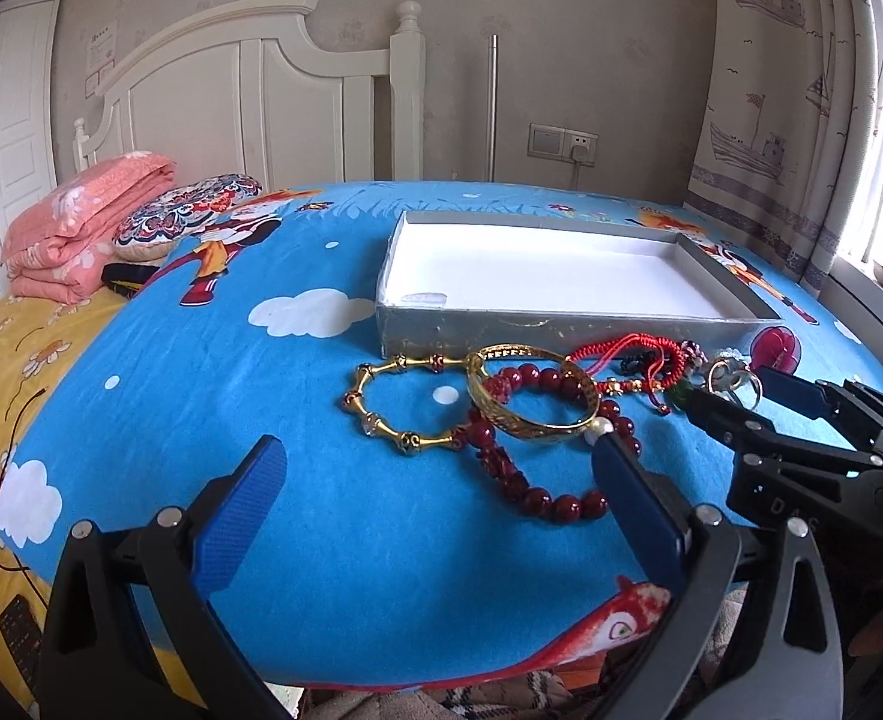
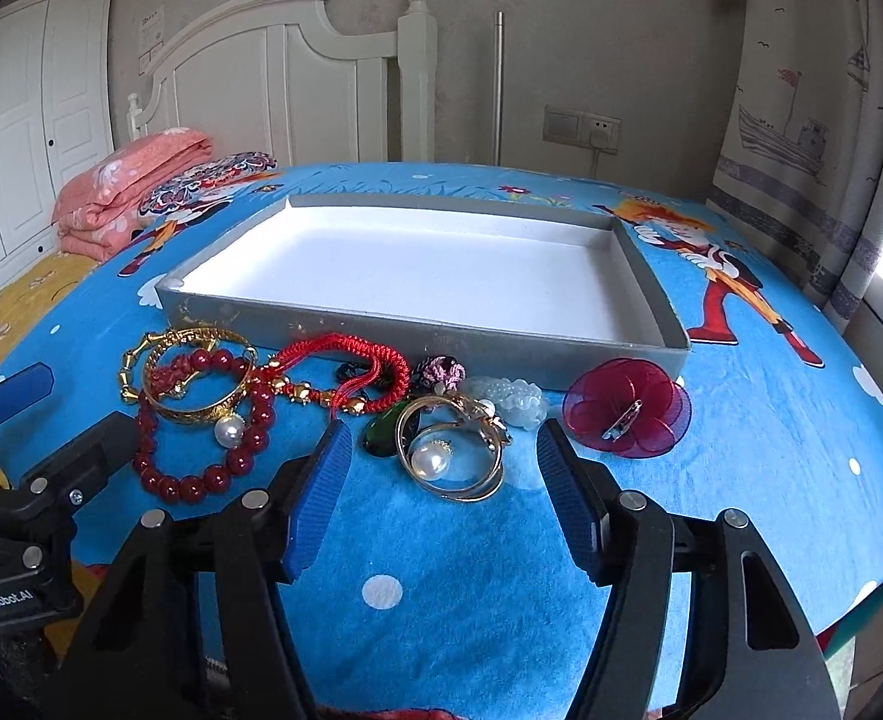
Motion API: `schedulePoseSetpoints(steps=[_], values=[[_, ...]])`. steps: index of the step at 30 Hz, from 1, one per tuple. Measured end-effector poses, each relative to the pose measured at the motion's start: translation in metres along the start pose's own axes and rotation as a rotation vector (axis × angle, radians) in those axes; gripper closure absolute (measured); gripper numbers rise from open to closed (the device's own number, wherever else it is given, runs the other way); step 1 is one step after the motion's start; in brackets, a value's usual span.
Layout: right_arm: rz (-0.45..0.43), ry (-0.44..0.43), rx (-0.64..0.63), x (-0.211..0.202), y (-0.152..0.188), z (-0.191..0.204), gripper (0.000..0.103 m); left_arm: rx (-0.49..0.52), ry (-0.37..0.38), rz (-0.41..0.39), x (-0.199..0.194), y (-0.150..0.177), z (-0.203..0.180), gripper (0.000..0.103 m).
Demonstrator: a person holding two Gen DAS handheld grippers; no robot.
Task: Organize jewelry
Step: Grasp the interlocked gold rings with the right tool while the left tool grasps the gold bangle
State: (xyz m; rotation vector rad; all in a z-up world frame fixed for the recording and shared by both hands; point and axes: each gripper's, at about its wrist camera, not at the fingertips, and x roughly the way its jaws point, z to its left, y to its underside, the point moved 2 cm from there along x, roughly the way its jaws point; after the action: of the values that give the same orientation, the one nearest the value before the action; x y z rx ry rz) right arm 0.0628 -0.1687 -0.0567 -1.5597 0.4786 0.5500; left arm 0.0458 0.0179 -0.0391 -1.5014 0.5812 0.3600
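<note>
Right gripper (image 2: pixel 441 462) low over the blue bedspread (image 2: pixel 471 600), jaws spread, pads not touching anything. Gold ring cluster with a pearl (image 2: pixel 450 459) sits between the fingertips, just ahead of them. Green stone (image 2: pixel 381 438) by its left pad, pale jade piece (image 2: pixel 510 399) and red flower brooch (image 2: pixel 627 414) ahead-right. Red cord bracelet (image 2: pixel 345 372) ahead-left. Grey tray (image 2: pixel 381 333) beyond the pile, nothing inside.

Left gripper (image 1: pixel 435 480) jaws wide apart, holding nothing. Red bead bracelet (image 1: pixel 531 480) touches its right pad; gold bangle (image 1: pixel 531 396) and gold link bracelet (image 1: pixel 405 402) just ahead.
</note>
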Motion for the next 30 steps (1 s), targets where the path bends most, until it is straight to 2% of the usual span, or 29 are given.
schedulePoseSetpoints(steps=[2,6,11,15,21,23,30], values=[[0.001,0.004,0.007,0.004,0.000,-0.002,0.046,-0.009,0.004,0.004,0.001,0.000,0.002,0.005],[-0.011,0.000,-0.003,0.004,0.000,-0.002,0.062,0.003,0.029,0.012,0.005,-0.002,-0.001,0.005],[-0.067,0.002,0.008,-0.008,-0.001,-0.007,0.062,0.019,0.051,0.009,0.016,-0.011,-0.008,0.005],[-0.104,0.011,0.012,-0.019,-0.003,-0.010,0.062,0.083,0.046,-0.002,0.026,-0.024,-0.020,0.005],[-0.118,0.013,0.012,-0.025,-0.002,-0.014,0.062,0.150,0.077,0.044,0.045,-0.032,-0.036,0.007],[-0.119,0.013,0.020,-0.025,-0.003,-0.016,0.062,0.161,0.076,0.047,0.048,-0.030,-0.039,0.010],[-0.131,0.009,0.016,-0.029,-0.001,-0.016,0.062,0.151,0.099,0.037,0.048,-0.026,-0.041,0.043]])
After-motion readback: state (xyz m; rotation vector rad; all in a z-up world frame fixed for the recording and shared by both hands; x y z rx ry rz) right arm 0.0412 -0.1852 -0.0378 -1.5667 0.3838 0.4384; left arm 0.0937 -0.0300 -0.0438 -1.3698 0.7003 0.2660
